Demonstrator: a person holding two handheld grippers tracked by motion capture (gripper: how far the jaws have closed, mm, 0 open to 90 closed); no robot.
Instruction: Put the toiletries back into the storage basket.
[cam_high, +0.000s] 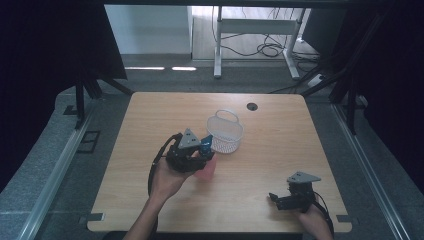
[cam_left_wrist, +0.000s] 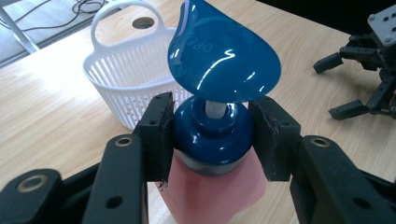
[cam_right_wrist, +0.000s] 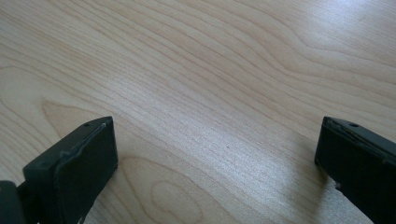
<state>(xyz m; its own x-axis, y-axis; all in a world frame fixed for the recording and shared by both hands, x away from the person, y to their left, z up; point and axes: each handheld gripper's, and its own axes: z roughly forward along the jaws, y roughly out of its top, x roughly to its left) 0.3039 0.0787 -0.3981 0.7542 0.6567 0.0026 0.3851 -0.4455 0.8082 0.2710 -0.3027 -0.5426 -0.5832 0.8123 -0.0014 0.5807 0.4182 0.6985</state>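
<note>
1. Left tongs (cam_left_wrist: 212, 135) clamp the dark blue collar of a pump bottle (cam_left_wrist: 212, 186), one pad on each side, just under the glossy blue pump head (cam_left_wrist: 224, 58).
2. Below the collar, the bottle's pink body hangs between the two black jaws; in the high view it shows as a pink patch right beneath the left tongs (cam_high: 202, 150).
3. Just beyond the left tongs stands a white slotted basket (cam_left_wrist: 123, 79) with an arched handle, resting on the wooden surface (cam_left_wrist: 42, 112); the pump head points toward it.
4. Whether the bottle's base touches the surface cannot be told.
5. Right tongs (cam_right_wrist: 215, 163) stand wide apart with nothing between the pads, bare wood grain of the surface beneath them.
6. Seen from the left tongs, the right tongs (cam_left_wrist: 359, 84) sit well off to the far right, low over the surface.
7. From above, the right tongs (cam_high: 280, 200) lie near the surface's near edge, well apart from the bottle and basket (cam_high: 225, 132).
</note>
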